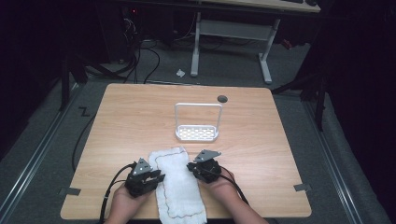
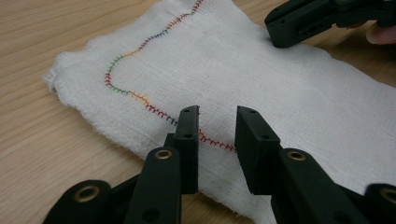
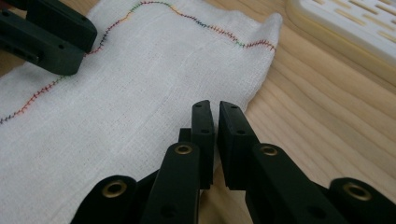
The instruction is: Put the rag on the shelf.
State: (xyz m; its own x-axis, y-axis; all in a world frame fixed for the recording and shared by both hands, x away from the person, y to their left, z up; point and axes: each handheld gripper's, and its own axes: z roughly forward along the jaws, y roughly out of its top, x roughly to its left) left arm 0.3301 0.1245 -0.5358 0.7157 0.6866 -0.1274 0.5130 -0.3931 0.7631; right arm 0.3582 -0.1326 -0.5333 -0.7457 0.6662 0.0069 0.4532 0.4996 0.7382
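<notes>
Your left gripper [image 1: 159, 177] stands with jaws apart at the white cloth's [image 1: 180, 186] left edge. Your right gripper [image 1: 191, 166], nearly closed on nothing, is at its right edge. A white rack [image 1: 198, 133] stands beyond the cloth on the tabletop [image 1: 261, 140].

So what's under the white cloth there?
The white cloth lies flat on the wooden table, whose top shows all round it. No bulge hints at anything beneath, but the covered patch itself can't be seen.
</notes>
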